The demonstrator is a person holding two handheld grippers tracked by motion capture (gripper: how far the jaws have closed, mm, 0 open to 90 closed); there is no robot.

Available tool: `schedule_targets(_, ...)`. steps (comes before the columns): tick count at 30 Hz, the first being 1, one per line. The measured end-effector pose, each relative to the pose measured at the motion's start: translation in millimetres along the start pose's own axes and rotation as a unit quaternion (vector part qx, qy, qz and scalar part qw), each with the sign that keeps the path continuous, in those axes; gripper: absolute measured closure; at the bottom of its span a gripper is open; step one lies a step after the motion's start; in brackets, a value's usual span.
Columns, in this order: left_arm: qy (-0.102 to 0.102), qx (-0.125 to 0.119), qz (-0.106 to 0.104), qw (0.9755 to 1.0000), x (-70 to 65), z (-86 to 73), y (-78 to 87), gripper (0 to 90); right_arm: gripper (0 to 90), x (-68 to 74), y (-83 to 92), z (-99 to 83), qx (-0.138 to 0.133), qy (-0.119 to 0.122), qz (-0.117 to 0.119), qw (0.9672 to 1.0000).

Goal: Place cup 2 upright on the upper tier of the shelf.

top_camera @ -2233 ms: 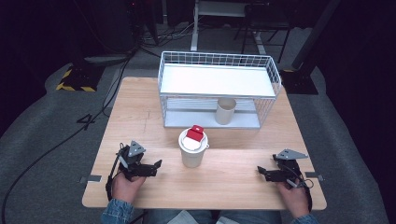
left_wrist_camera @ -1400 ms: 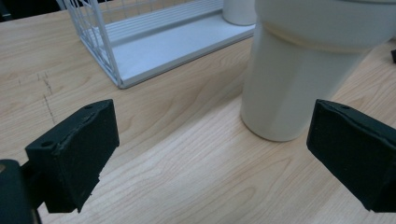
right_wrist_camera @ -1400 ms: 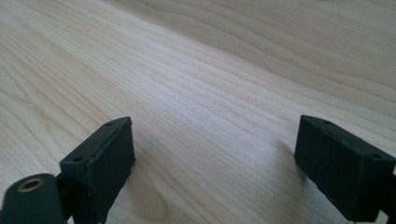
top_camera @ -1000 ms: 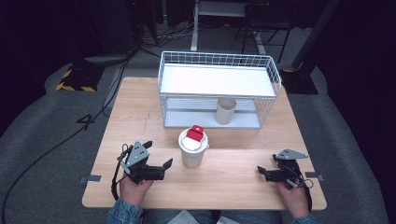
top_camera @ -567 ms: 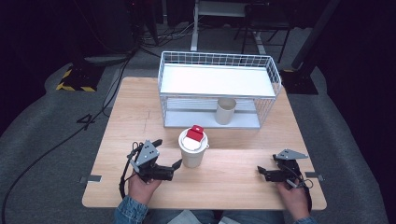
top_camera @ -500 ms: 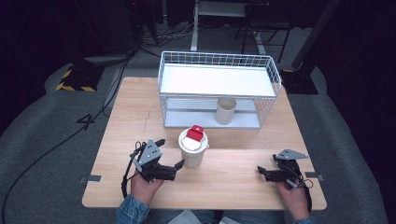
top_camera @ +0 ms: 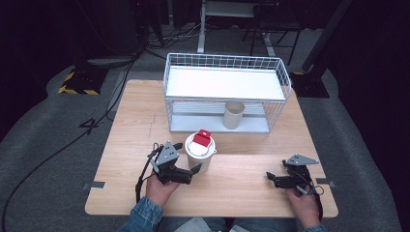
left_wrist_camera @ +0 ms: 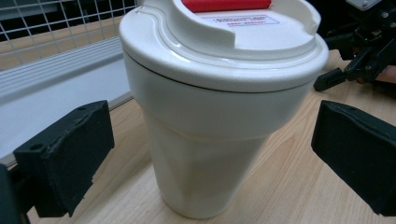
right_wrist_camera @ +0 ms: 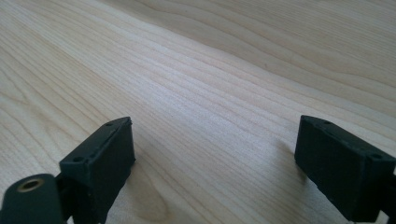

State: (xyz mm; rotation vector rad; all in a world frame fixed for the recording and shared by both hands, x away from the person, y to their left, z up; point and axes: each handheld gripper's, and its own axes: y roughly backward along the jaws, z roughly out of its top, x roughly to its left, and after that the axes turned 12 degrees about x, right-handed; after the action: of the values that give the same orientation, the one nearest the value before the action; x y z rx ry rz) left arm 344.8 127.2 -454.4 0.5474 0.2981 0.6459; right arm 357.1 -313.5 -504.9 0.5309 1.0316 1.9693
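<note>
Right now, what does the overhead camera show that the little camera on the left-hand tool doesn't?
High view alone: the whole wooden table, the white wire rack with a small beige cup under its shelf, and the person's left hand.

Left gripper view alone: a close look at the open gap between each black jaw and the lidded cup's wall.

Both: the lidded cup with its red tab, the left gripper and the right gripper.

High view: desk (top_camera: 241, 179) evenly lit from above, surrounding floor and background falling into near-black; image soft, low detail; left gripper view: glossy highlights on the cream cup's lid (left_wrist_camera: 224, 51), near fingers (left_wrist_camera: 70, 158) slightly soft; right gripper view: bright wood grain, soft shadows beside the fingers (right_wrist_camera: 102, 158), far grain blurred
</note>
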Motion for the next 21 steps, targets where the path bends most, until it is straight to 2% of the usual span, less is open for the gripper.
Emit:
schedule_targets(5,0.006,-0.008,-0.014,0.9999,2.8,1.3,-11.0,0.0,12.3,0.1,0.0,0.0,0.000,0.000,0.000,1.0000)
schedule_targets(10,-0.003,-0.018,-0.028,0.9995,3.9,0.8,-20.5,0.0,12.2,0.1,0.0,0.0,0.000,0.000,0.000,1.0000)
schedule_targets(15,-0.007,-0.010,-0.024,0.9996,4.6,-0.4,-27.8,0.0,12.3,-0.1,0.0,0.0,0.000,0.000,0.000,1.0000)
schedule_targets(20,0.004,-0.019,-0.012,0.9997,2.5,-2.4,-32.9,0.3,12.2,-0.1,0.0,0.0,0.000,0.001,0.000,1.0000)
schedule_targets(21,0.007,-0.027,-0.003,0.9996,1.1,-3.7,-35.2,0.4,12.2,-0.1,0.0,0.0,0.000,0.000,0.000,1.0000)
